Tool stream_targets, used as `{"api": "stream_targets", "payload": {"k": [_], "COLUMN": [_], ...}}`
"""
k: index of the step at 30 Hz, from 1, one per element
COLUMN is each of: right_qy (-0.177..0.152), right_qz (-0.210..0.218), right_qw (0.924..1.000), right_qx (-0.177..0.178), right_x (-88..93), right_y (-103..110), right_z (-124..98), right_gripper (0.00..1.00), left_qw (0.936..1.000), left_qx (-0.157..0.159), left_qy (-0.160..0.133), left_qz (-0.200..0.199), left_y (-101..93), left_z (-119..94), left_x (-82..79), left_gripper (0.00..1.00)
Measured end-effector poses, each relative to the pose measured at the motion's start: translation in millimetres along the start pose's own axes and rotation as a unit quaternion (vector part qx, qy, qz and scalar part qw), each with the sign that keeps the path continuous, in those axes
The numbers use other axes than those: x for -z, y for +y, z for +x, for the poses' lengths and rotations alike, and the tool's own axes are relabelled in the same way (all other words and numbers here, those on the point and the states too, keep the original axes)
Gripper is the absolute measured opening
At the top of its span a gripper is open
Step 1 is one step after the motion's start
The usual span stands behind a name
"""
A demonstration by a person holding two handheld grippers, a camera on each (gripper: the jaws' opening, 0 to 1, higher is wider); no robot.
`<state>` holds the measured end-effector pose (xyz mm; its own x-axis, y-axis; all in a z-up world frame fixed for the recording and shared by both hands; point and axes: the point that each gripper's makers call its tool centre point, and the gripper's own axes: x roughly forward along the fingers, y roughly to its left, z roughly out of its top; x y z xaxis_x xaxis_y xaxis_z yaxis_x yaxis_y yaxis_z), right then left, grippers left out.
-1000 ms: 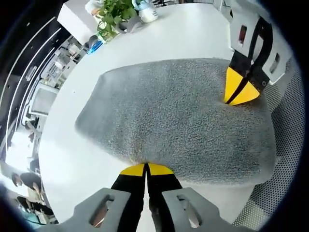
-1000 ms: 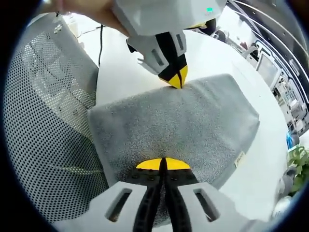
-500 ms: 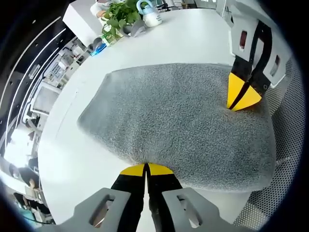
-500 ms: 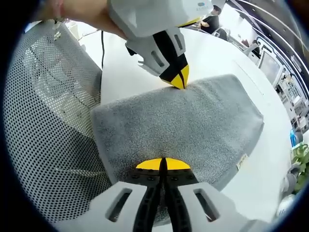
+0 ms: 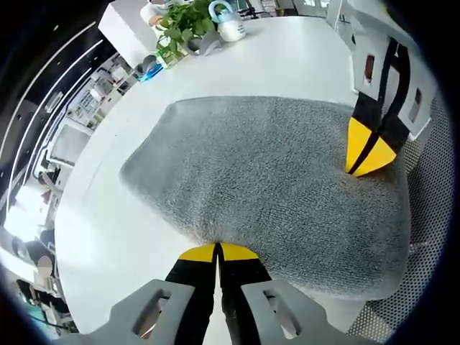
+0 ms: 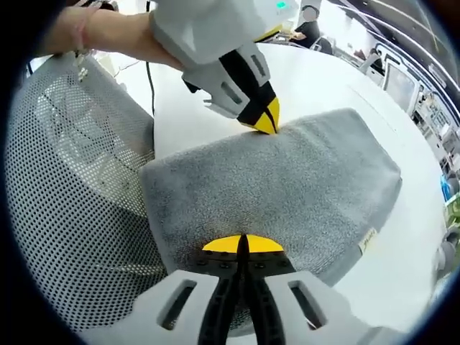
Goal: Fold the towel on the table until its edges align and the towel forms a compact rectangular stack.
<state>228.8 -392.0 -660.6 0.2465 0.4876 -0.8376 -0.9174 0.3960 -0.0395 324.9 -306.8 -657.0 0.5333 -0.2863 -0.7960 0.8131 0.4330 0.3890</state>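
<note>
A: You're pinching the grey towel [image 5: 266,194] with both tools here. The left gripper [image 5: 217,251] is showing its jaws pressed together on the near edge, and the right gripper [image 6: 242,244] is doing the same, jaws closed tight on its own edge with cloth bunched under the yellow tips.

B: And the towel itself is lying on the white surface [image 5: 287,65], one side hanging out over the mesh chair back [image 6: 65,187]. It's looking already doubled, thick and rounded along the edges.

A: So for this fold, you're wanting both pinches level with each other. Carry them across together, I'd say, so the held edge is landing square on the far edge rather than skewed.

B: Keep the cloth taut between the two grips, too. Slack in the middle is probably going to leave a ridge.

A: Counting up: one towel, two grippers, one small label [image 6: 368,242] peeking out at a corner.

B: One potted plant [image 5: 180,21] at the far end of the surface, and one pale jug [image 5: 228,21] just beside it. Well apart from the towel, both.
</note>
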Motion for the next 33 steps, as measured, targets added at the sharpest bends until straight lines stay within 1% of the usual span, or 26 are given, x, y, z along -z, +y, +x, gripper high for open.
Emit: {"api": "stream_targets", "payload": {"k": [2, 5, 7, 9, 10, 11, 13, 14, 16, 19, 20, 21, 23, 24, 25, 26, 27, 28, 29, 30, 31, 33], "right_qy": [-0.005, -0.008, -0.021, -0.031, -0.034, -0.035, -0.035, -0.035, -0.038, -0.056, -0.058, -0.060, -0.059, -0.054, -0.044, -0.033, -0.027, -0.018, -0.010, 0.000, 0.001, 0.008], "right_qz": [-0.010, -0.019, -0.017, -0.008, -0.004, -0.007, -0.056, -0.065, -0.070, -0.019, -0.010, -0.010, -0.020, -0.060, -0.088, -0.120, -0.137, -0.165, -0.182, -0.218, -0.239, -0.299], "right_qw": [0.9999, 0.9998, 0.9996, 0.9994, 0.9993, 0.9992, 0.9975, 0.9968, 0.9960, 0.9956, 0.9954, 0.9946, 0.9945, 0.9932, 0.9913, 0.9880, 0.9855, 0.9810, 0.9782, 0.9710, 0.9659, 0.9498], "right_qx": [-0.003, -0.003, -0.009, -0.012, -0.015, -0.016, -0.025, -0.030, -0.040, -0.073, -0.076, -0.084, -0.085, -0.084, -0.088, -0.092, -0.096, -0.100, -0.099, -0.098, -0.099, -0.091], "right_x": [-1.2, -1.6, -1.0, -1.2, -1.2, -1.3, -2.8, -3.0, -3.0, -3.5, -3.6, -0.7, 2.6, 7.1, 12.5, 20.4, 25.4, 33.1, 38.3, 44.7, 47.5, 53.1], "right_y": [3, 3, 2, 2, 2, 2, 3, 4, 4, 3, 3, 1, 1, 0, 2, 4, 5, 7, 7, 7, 8, 8], "right_z": [1, 0, -1, -1, -1, -1, -1, -1, -1, -4, -6, -10, -14, -19, -23, -28, -32, -37, -40, -44, -46, -49], "right_gripper": [0.00, 0.00, 0.00, 0.00, 0.00, 0.00, 0.00, 0.00, 0.00, 0.00, 0.00, 0.00, 0.00, 0.00, 0.00, 0.00, 0.00, 0.00, 0.00, 0.00, 0.00, 0.00], "left_qw": [1.0000, 0.9999, 0.9997, 0.9996, 0.9997, 0.9997, 0.9997, 0.9995, 0.9984, 0.9952, 0.9941, 0.9926, 0.9901, 0.9893, 0.9890, 0.9897, 0.9905, 0.9918, 0.9924, 0.9930, 0.9932, 0.9937], "left_qx": [0.002, 0.003, -0.001, 0.000, 0.003, 0.004, 0.003, 0.002, 0.005, 0.023, 0.027, 0.030, 0.034, 0.037, 0.038, 0.038, 0.037, 0.035, 0.035, 0.034, 0.033, 0.032], "left_qy": [-0.002, -0.009, -0.019, -0.026, -0.025, -0.024, -0.026, -0.031, -0.047, -0.071, -0.078, -0.086, -0.096, -0.098, -0.098, -0.098, -0.097, -0.095, -0.093, -0.092, -0.091, -0.090], "left_qz": [0.002, -0.007, -0.016, -0.009, 0.001, 0.002, 0.000, -0.003, -0.032, -0.063, -0.070, -0.081, -0.096, -0.102, -0.104, -0.098, -0.090, -0.078, -0.072, -0.067, -0.065, -0.059], "left_y": [0.0, 0.2, 0.3, -0.2, -0.3, -0.3, -0.3, -0.2, 0.2, 1.7, 1.9, 2.0, 2.9, 3.7, 3.9, 2.8, 2.3, 1.5, 1.1, 1.0, 1.0, 1.1], "left_z": [0, 0, -1, -2, -1, -1, -1, -2, -2, -3, -3, -2, -2, -2, -2, -2, -2, -2, -2, -2, -2, -1], "left_x": [-0.2, 0.0, 0.8, 1.1, 0.1, 0.0, -0.3, 0.1, -0.1, 0.3, 0.5, 0.9, 1.9, 2.7, 2.8, 2.0, 1.4, 0.9, 0.3, 0.1, 0.0, 0.1], "left_gripper": [0.01, 0.01, 0.01, 0.01, 0.01, 0.01, 0.01, 0.01, 0.01, 0.01, 0.01, 0.01, 0.01, 0.01, 0.01, 0.01, 0.01, 0.01, 0.01, 0.01, 0.01, 0.01]}}
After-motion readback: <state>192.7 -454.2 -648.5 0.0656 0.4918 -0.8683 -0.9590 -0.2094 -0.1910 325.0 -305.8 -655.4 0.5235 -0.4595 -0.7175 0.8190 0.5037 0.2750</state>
